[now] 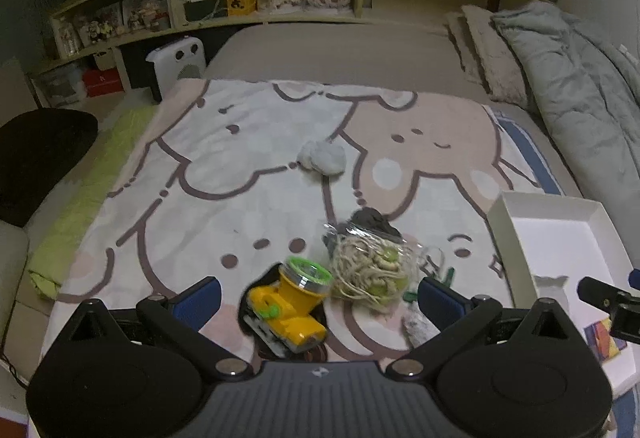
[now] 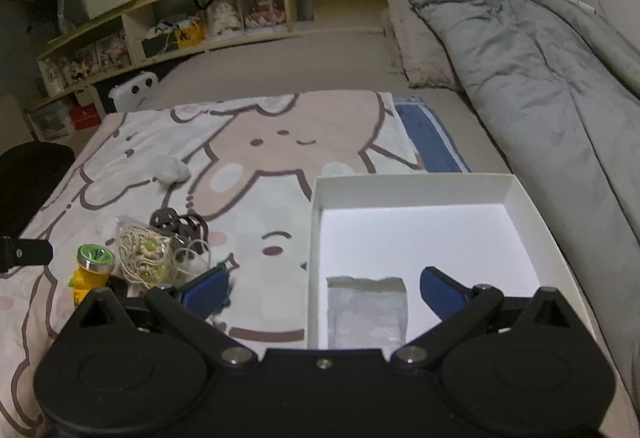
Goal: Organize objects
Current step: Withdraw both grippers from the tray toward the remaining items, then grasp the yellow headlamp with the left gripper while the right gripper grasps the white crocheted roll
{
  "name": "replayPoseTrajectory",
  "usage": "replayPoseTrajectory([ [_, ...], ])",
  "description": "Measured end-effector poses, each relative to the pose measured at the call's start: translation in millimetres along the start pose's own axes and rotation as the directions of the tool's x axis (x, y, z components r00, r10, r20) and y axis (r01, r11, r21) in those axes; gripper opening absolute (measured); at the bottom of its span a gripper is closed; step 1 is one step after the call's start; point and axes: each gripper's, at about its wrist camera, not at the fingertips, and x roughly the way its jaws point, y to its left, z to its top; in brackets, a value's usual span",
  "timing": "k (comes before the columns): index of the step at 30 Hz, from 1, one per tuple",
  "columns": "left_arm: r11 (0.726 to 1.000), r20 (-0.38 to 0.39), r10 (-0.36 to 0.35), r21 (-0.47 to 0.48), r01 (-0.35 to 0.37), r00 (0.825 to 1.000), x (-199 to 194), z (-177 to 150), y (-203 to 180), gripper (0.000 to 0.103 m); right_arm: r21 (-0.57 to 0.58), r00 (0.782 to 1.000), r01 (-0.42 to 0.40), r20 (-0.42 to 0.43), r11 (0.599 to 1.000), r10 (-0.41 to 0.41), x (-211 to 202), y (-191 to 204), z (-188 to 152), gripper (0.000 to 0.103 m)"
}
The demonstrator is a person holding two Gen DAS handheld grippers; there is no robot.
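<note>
Both tools are spread wide with nothing in them. The left tool [image 1: 318,296] hangs low over a yellow headlamp [image 1: 290,308] with a green-rimmed lens, lying on the cartoon blanket [image 1: 240,142] on the bed. Touching its right side is a clear bag of twine [image 1: 374,270], with a dark lump just behind it. A white wad [image 1: 324,157] sits farther back. The right tool [image 2: 322,292] straddles the near-left wall of the white box [image 2: 412,186], where a silvery packet [image 2: 366,312] lies.
</note>
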Motion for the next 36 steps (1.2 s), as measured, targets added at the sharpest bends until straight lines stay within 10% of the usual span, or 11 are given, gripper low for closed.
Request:
replayPoseTrajectory([
  [13, 0.997, 0.018, 0.069, 0.036, -0.070, 0.997, 47, 3, 51, 0.103, -0.136, 0.996, -0.084, -0.044, 0.987, 0.079, 26, 40, 11, 0.103],
  [21, 0.995, -0.049, -0.027, 0.094, 0.031, 0.998, 74, -1, 54, 0.073, -0.221, 0.992, -0.127, -0.035, 0.967, 0.122, 43, 73, -1, 0.097],
  [36, 0.933, -0.107, -0.088, 0.339, 0.120, 0.990, 106, -21, 18, 0.052, -0.149, 0.950, -0.298, -0.142, 0.943, 0.278, 81, 86, -34, 0.078],
])
